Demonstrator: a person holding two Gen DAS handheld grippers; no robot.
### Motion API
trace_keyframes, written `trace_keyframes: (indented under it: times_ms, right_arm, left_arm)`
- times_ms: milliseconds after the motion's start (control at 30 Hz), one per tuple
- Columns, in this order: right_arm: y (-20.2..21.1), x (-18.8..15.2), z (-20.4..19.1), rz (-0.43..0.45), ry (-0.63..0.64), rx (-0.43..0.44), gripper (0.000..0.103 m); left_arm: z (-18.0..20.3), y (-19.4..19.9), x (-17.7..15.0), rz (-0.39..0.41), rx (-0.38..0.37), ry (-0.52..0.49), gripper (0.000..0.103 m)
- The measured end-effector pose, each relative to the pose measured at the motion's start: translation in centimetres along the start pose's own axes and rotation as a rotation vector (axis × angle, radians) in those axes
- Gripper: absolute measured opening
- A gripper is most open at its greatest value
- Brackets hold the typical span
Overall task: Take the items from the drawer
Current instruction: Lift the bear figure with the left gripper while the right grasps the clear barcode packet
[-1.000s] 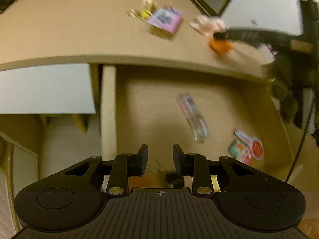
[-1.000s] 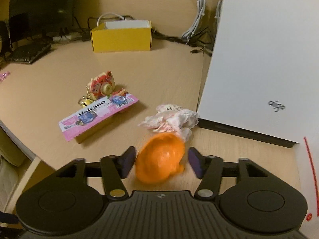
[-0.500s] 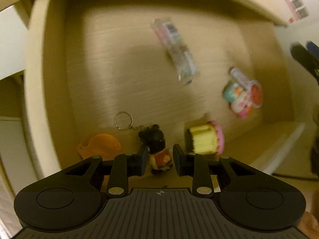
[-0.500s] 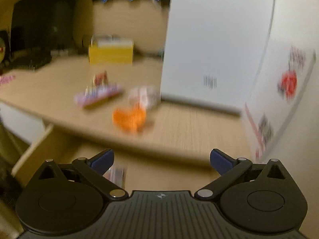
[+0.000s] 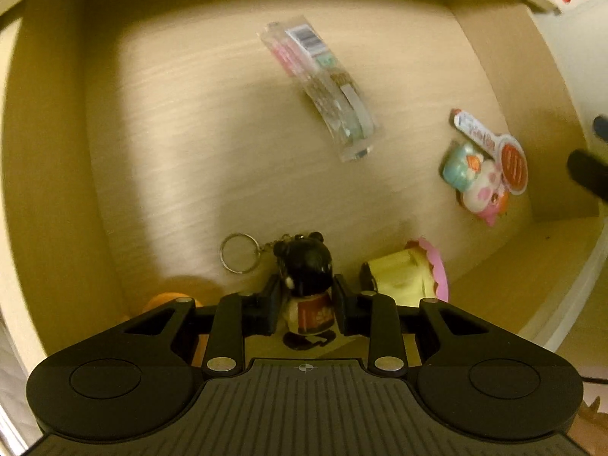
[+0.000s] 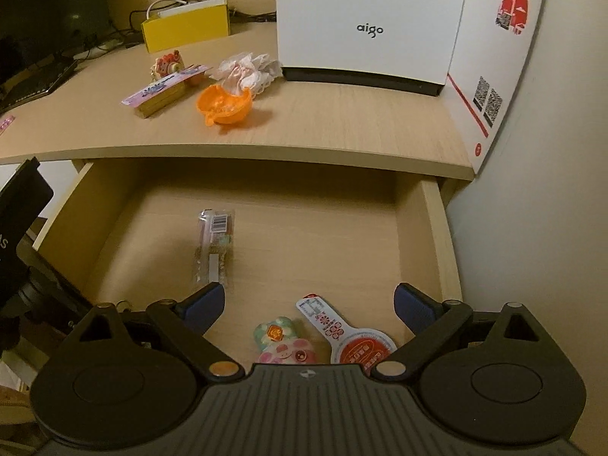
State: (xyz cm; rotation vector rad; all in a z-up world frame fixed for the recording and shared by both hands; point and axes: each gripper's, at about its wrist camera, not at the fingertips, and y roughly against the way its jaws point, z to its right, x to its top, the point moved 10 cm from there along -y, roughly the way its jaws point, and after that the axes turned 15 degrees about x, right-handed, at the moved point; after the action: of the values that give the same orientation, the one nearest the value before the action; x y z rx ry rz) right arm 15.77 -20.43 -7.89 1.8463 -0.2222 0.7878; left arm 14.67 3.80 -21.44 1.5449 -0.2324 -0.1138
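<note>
The open wooden drawer [image 5: 45, 152] holds a black bear keychain [image 5: 306, 266] with a metal ring [image 5: 238, 252]. My left gripper [image 5: 307, 300] is low in the drawer, narrowly open, with one finger on each side of the bear's body. A clear pen pack [image 5: 323, 87], a packaged pastel pig toy [image 5: 482, 171] and a yellow-and-pink item [image 5: 410, 277] also lie inside. My right gripper [image 6: 308, 302] hangs wide open over the drawer's front, above the pig toy [image 6: 285, 345], holding nothing.
On the desk top [image 6: 342, 125] sit an orange bowl [image 6: 224, 104], crumpled white fabric [image 6: 247, 66], a pink-labelled pack [image 6: 163, 89], a yellow box [image 6: 186, 28] and a tall white box [image 6: 368, 22]. An orange object [image 5: 163, 300] lies beside my left fingers.
My left gripper dropped into the drawer and came around the bear keychain. My right gripper let go of the orange bowl on the desk, opened wide and pulled back over the drawer.
</note>
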Motion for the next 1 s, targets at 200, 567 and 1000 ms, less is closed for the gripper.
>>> trace_keyframes:
  times_ms: [200,567,1000]
  right_arm:
    - [-2.7,-1.7,-2.1,-0.150,-0.084,0.133,0.097]
    - [-8.6,-4.5,-9.7,-0.411,0.052,0.203,0.095]
    - [-9.3,0.1,-7.2,-0.342,0.159,0.064,0.094]
  left_arm:
    - [-1.4,2.5,0.3,0.113,-0.038,0.116,0.031]
    - [-4.6,7.1,-0.4,0.258,0.019,0.168,0.031]
    - [-8.1,9.4,-0.7,0.324,-0.069,0.309,0.031]
